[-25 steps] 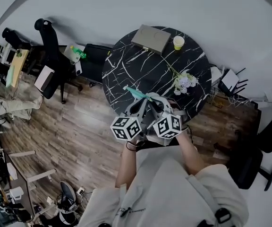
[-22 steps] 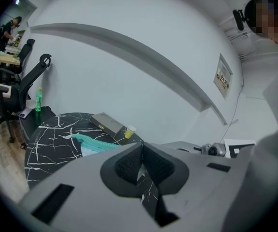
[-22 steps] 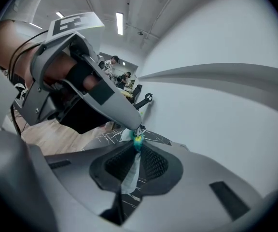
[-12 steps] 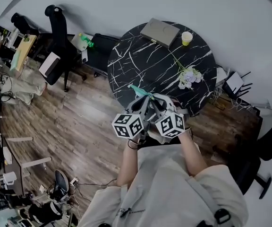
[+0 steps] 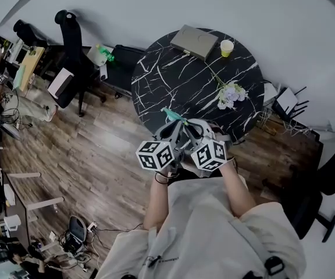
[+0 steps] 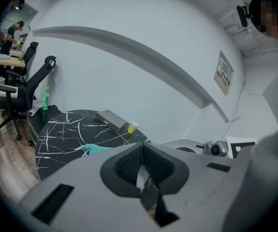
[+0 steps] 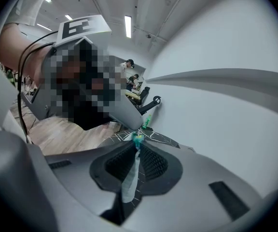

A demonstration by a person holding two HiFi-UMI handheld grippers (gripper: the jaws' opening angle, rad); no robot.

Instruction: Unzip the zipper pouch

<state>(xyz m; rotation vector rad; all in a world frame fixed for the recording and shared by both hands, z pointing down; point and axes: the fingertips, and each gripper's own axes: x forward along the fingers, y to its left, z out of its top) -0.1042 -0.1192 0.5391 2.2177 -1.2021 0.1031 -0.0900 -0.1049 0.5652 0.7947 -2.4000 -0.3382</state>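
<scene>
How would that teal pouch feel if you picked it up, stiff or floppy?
Probably floppy: in the right gripper view the teal pouch shows as a thin, slightly curved strip pinched in the right claw. It is likely light, since narrow pinches alone appear to hold it up off the marble table. It may sag or twist when pulled.

The right gripper (image 7: pixel 137 148) pinches the thin pale zipper pouch (image 7: pixel 129 178) between its fingers (image 7: pixel 154 164), marbled table (image 7: pixel 159 138) beyond.
</scene>
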